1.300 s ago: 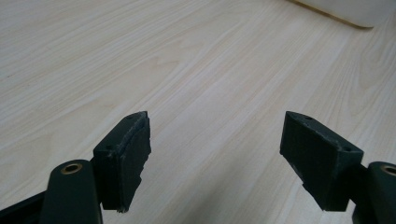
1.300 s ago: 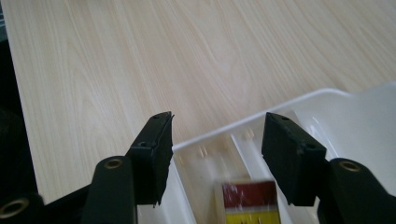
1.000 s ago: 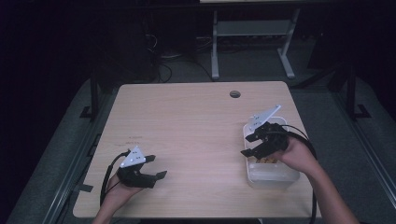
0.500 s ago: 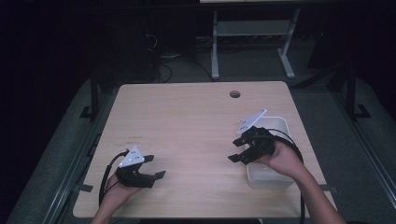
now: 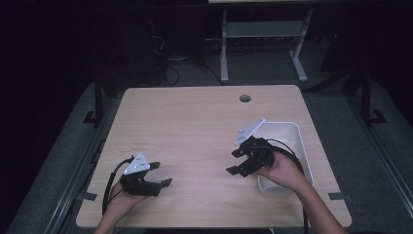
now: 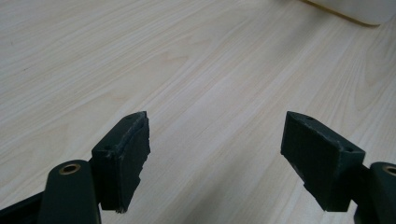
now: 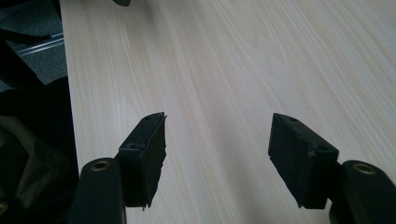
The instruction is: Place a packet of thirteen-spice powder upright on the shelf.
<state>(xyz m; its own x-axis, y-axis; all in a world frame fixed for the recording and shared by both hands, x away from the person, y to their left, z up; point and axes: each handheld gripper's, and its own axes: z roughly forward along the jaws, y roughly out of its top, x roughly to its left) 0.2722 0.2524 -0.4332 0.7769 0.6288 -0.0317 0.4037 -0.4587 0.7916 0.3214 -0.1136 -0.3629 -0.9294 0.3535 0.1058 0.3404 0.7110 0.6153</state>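
Both hands are empty, and the work looks to be between steps. The right hand-held gripper [image 5: 239,161] sits just left of the white bin [image 5: 292,134], over bare worktop [image 5: 195,126]; its jaws have just been opening and stand apart with nothing between them, only wood grain showing in the right gripper view [image 7: 215,154]. The left hand-held gripper [image 5: 157,174] rests at the near left corner, jaws about half open and likewise holding nothing [image 6: 215,158]. The bin lies at the right edge of the worktop, near side; what can be seen of its inside looks empty, though the right hand hides its near end, so I cannot tell for that part. The next move likely calls for bringing something to the bin or taking hold of its rim.
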